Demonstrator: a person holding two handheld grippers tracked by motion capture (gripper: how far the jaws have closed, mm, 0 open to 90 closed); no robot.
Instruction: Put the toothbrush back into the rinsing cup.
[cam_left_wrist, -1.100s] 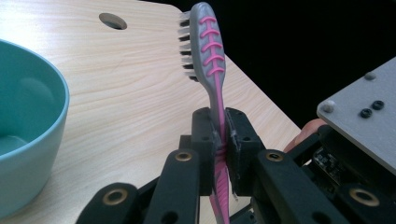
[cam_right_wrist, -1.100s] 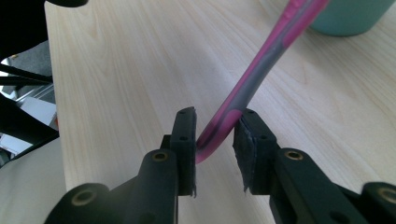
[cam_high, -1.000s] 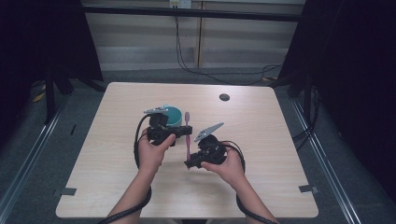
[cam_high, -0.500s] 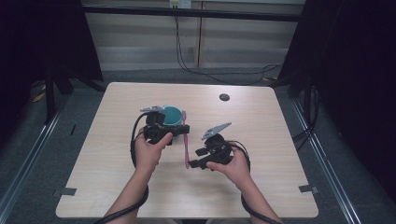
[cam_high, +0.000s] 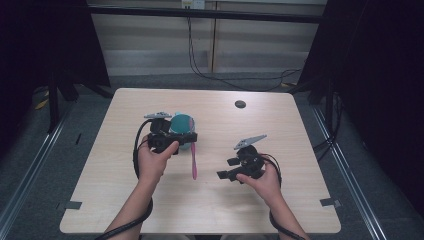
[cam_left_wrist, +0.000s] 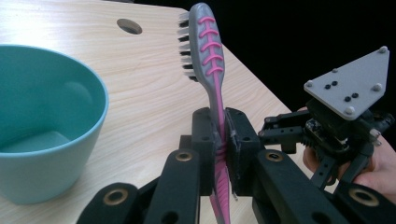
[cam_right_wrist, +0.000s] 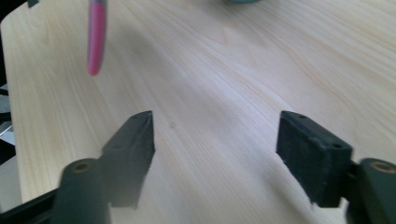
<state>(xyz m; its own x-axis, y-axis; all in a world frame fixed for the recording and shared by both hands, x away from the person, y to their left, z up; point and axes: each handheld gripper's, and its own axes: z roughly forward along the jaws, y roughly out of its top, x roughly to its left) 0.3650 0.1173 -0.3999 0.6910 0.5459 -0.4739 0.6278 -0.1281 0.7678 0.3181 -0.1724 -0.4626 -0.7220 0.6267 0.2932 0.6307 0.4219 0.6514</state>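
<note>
Toothbrush (cam_left_wrist: 214, 70) is clamped mid-handle in left claw (cam_left_wrist: 219, 149), bristle head up in the left gripper view. Seen from above, its pink handle (cam_high: 193, 162) hangs toward the bench (cam_high: 300, 130), long axis near upright. Teal cup (cam_high: 181, 123) sits just beside that claw. Right claw (cam_high: 235, 169), jaws just opened wide and empty, stands apart to the right.

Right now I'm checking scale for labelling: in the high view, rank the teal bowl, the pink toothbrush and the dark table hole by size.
1. Pink toothbrush, longest.
2. Teal bowl, partly hidden by the left gripper; a close call.
3. Table hole, clearly smallest.
</note>
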